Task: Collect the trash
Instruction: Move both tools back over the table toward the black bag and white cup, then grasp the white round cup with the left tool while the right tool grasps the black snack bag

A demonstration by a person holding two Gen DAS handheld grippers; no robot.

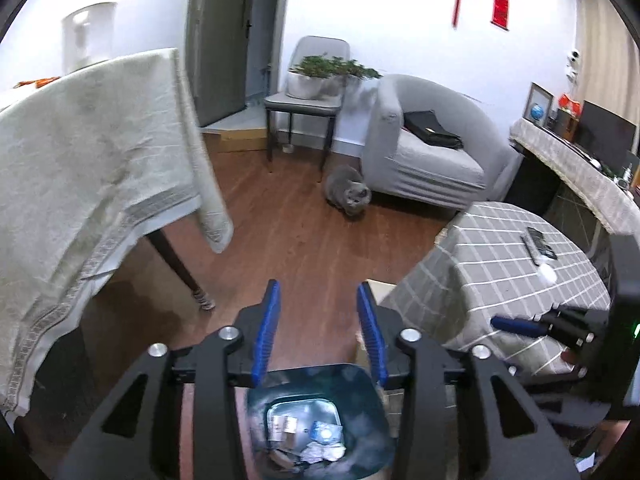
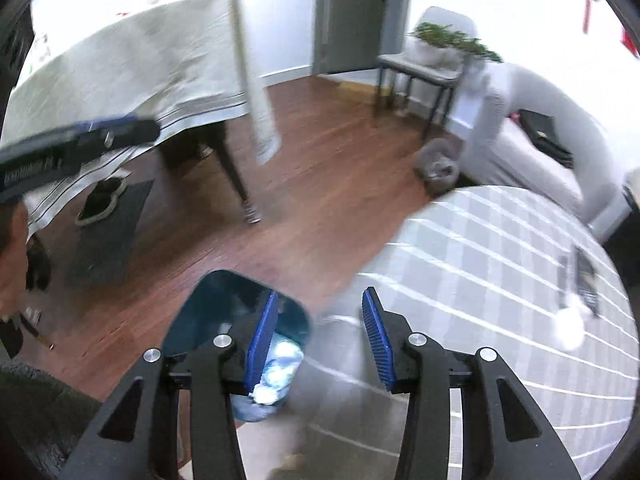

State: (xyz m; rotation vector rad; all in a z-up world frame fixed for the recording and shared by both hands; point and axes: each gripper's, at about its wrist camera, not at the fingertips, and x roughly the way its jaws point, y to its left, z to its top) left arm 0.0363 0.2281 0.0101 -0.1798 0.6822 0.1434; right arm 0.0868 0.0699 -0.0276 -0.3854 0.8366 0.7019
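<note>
A blue trash bin point(image 1: 372, 408) stands on the wood floor beside the round table, with crumpled paper and wrappers point(image 1: 320, 440) inside. My left gripper point(image 1: 318, 304) is open and empty, directly above the bin. The bin also shows in the right wrist view point(image 2: 208, 316), with trash point(image 2: 280, 364) in it. My right gripper point(image 2: 320, 312) is open and empty, between the bin and the table edge. A white crumpled piece point(image 2: 570, 330) lies on the round table's checked cloth point(image 2: 480, 264), to the right of my right gripper. It also shows in the left wrist view point(image 1: 547, 274).
A grey cat point(image 1: 347, 194) sits on the floor by a grey armchair point(image 1: 428, 152). A table with a cream cloth point(image 1: 88, 168) stands at the left. Remote controls point(image 1: 538, 242) lie on the round table. A chair with a plant point(image 1: 308, 96) stands by the door.
</note>
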